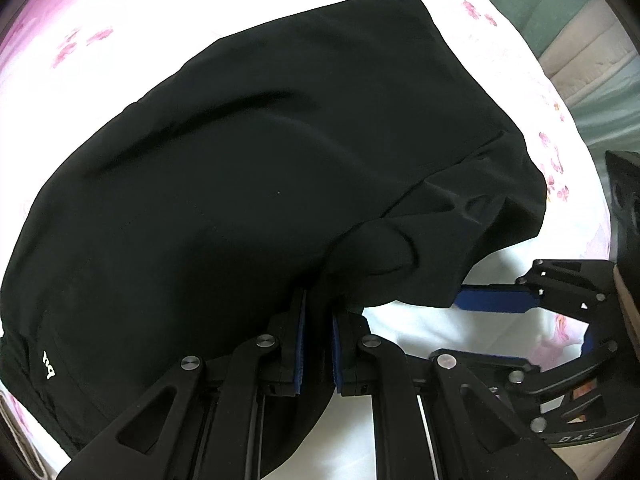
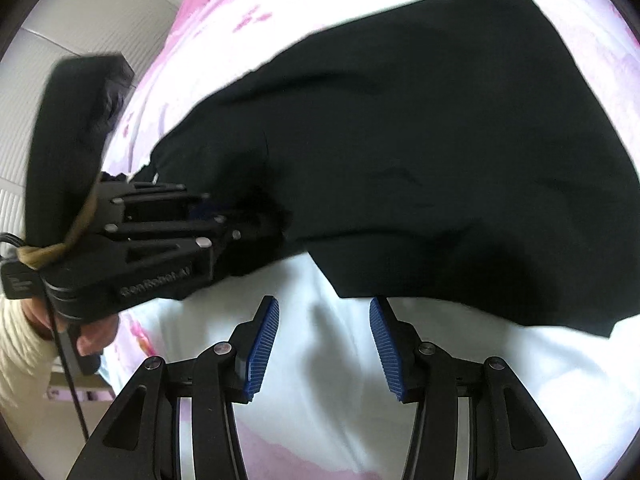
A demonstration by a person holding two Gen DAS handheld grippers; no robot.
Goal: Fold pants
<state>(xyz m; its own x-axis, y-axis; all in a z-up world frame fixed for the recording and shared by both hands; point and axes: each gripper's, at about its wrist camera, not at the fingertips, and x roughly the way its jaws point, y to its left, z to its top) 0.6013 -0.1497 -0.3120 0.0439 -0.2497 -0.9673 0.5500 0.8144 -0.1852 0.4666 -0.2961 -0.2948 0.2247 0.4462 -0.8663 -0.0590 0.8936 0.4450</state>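
Black pants [image 1: 280, 160] lie spread in a broad folded slab on a white and pink flowered bedsheet [image 1: 420, 332]. A small white logo shows near their left end. My left gripper [image 1: 318, 320] is shut on a bunched fold at the near edge of the pants, with cloth between its blue pads. In the right wrist view the pants [image 2: 420, 140] fill the upper right, and the left gripper [image 2: 276, 220] has its tips buried in the cloth. My right gripper [image 2: 324, 320] stands open over bare sheet [image 2: 320, 380], just short of the pants' near hem. The right gripper [image 1: 472, 328] also shows at the right.
A hand [image 2: 92, 332] with a cream sleeve [image 2: 20, 360] holds the left gripper. A white panelled wall [image 2: 60, 40] stands beyond the bed's left side. The bed's edge and a greenish surface [image 1: 580, 20] lie at the upper right in the left wrist view.
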